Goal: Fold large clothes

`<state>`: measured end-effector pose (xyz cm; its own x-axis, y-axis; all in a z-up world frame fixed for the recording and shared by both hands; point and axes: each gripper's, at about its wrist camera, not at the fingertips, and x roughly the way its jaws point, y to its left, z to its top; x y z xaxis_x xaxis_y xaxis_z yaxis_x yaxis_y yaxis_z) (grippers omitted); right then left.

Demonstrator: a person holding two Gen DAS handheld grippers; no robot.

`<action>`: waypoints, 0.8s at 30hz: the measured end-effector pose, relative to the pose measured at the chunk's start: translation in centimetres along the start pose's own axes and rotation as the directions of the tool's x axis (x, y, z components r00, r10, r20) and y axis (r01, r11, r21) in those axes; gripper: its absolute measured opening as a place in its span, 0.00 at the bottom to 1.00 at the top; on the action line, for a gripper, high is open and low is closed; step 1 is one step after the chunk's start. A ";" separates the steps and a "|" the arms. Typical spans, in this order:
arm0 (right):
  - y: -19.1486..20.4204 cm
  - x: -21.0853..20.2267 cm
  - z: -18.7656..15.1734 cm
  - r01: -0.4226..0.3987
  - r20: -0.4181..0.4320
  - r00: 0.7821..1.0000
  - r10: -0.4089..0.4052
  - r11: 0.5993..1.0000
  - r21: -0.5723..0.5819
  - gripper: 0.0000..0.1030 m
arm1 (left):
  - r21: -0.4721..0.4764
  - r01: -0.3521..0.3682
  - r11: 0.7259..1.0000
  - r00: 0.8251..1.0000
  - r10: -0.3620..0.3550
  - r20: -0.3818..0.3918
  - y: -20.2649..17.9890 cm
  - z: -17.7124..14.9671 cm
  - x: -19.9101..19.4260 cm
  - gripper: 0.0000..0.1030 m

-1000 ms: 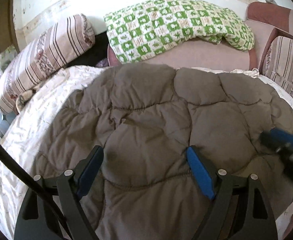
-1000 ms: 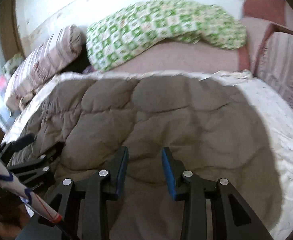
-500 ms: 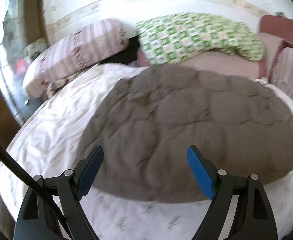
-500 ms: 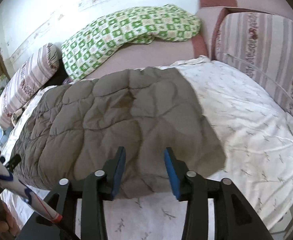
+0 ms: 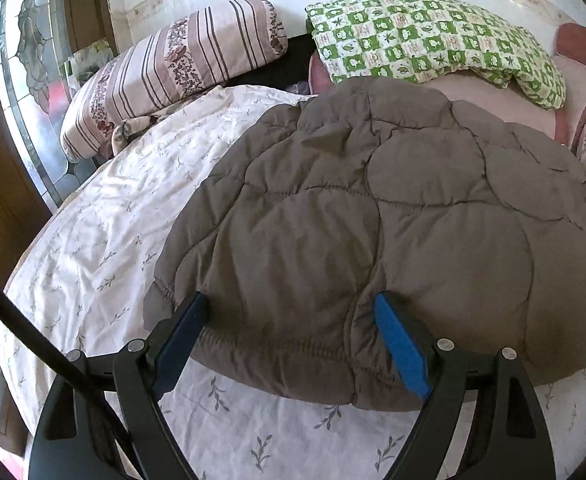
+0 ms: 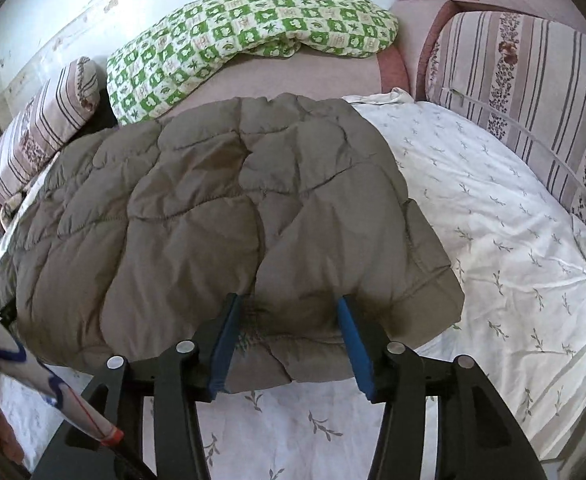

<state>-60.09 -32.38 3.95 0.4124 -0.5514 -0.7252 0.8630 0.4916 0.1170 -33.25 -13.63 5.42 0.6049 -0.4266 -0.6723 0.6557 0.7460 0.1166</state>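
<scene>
A white sheet (image 5: 105, 248) printed with small leafy sprigs covered the bed and filled the lower and side parts of both views. On it lay the brown quilted jacket (image 5: 373, 220), spread flat and taking up the centre of each frame, its near hem toward the bottom edge. Past it, at the top of the frame, a green-and-white checked quilt (image 5: 433, 40) rested on a pink cushion; a striped bolster (image 5: 173, 64) sat in the upper left of the left wrist view, and a striped cushion (image 6: 533, 80) in the upper right of the right wrist view. The left gripper (image 5: 293, 312) stood wide open at the jacket's near hem, holding nothing. The right gripper (image 6: 289, 312) was spread less widely, its blue pads straddling the hem; no fabric was pinched
</scene>
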 end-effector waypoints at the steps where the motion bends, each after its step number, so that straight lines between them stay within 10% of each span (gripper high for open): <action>1: 0.1 0.1 0.0 0.004 0.000 1.000 -0.004 1.000 -0.004 0.54 | 0.001 -0.002 1.000 1.000 0.002 0.002 0.0 0.1 0.1 0.84; 24: 1.2 0.9 -0.2 0.057 0.007 0.998 -0.057 0.997 -0.058 0.58 | 0.010 -0.013 1.000 1.000 0.013 0.015 -0.2 0.2 0.4 0.86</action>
<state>-58.73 -32.15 3.31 0.3650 -0.5830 -0.7259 0.8666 0.4977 0.0360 -33.09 -14.08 5.28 0.6204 -0.4244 -0.6595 0.6519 0.7465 0.1329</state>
